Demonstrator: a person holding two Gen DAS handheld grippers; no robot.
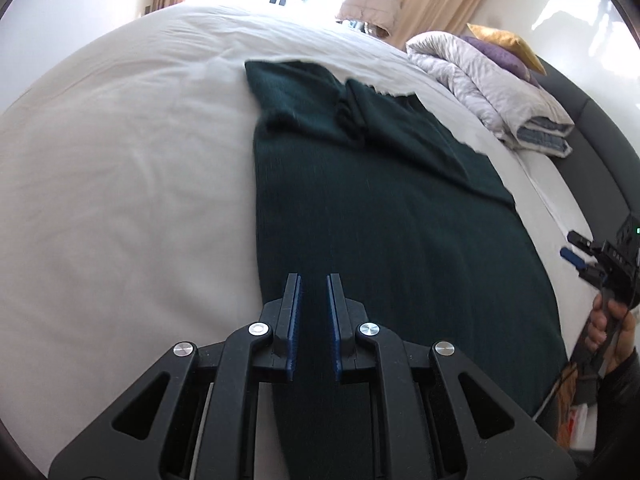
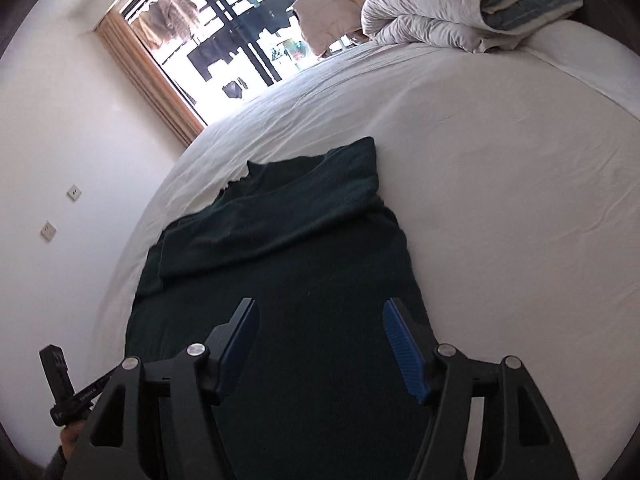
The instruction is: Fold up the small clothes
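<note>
Both grippers hang over the dark green garment [image 1: 380, 220] on the white bed [image 1: 120, 180]: left gripper [image 1: 314, 284] jaws nearly together and empty, right gripper [image 2: 320, 312] jaws spread.

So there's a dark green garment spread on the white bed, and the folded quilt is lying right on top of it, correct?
Not quite. The garment is spread on the white bed, but the folded quilt lies apart from it, near the bed's far corner, with bare sheet between them. The right wrist view shows the gap plainly.

Dark green garment [image 1: 384, 220] on white sheet [image 1: 120, 168]; blue-padded black fingers [image 2: 404, 344]; purple and gold pillows [image 1: 502, 50].
</note>
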